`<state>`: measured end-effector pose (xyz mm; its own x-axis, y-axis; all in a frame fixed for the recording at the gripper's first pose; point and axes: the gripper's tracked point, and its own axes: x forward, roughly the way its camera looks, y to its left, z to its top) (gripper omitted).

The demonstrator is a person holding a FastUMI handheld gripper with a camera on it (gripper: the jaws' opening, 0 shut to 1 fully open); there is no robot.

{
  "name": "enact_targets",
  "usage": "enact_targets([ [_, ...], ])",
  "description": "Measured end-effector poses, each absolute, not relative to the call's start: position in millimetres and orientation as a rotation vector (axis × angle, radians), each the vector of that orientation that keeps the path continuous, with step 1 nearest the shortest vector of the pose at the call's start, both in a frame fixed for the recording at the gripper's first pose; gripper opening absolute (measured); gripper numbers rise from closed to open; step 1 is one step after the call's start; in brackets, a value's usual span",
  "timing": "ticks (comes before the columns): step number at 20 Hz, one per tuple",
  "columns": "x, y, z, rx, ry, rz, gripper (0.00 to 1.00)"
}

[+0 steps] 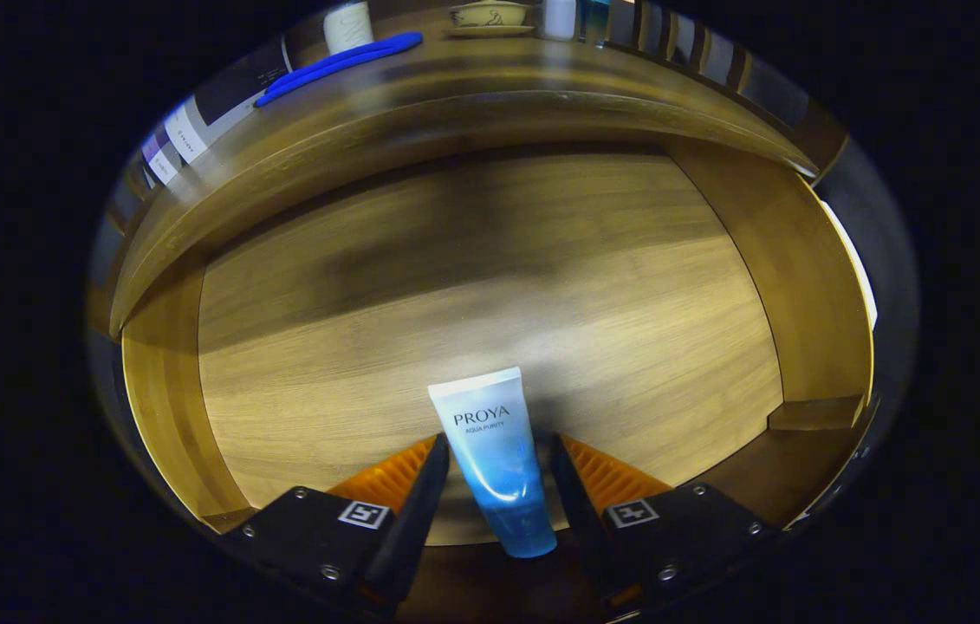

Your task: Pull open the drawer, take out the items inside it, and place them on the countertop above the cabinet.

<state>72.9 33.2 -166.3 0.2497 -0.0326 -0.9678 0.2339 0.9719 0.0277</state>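
Gripper (498, 455): fingers parted narrowly, one on each side of the tube (494, 464). Left finger appears to touch the tube's edge; a dark gap shows at the right finger, so no grip is confirmed. Tube lies flat on the drawer (490, 286) floor, directly between the fingers, long axis running along them, cap end nearest the gripper, crimped end pointing ahead. Judgement: closing squarely across the tube's width should secure it. Beyond, the countertop (490, 78) carries a blue tool (338, 65).
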Motion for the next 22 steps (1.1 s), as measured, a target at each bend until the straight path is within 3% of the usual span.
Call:
enact_targets([
  [2, 72, 34, -163, 0.181, 1.295, -0.189, 0.59],
  [5, 74, 35, -162, 0.149, 1.255, -0.170, 0.51],
  [13, 97, 50, -134, 0.188, 1.000, -0.107, 0.49],
  [22, 112, 42, -52, 0.182, 0.630, -0.081, 0.48],
])
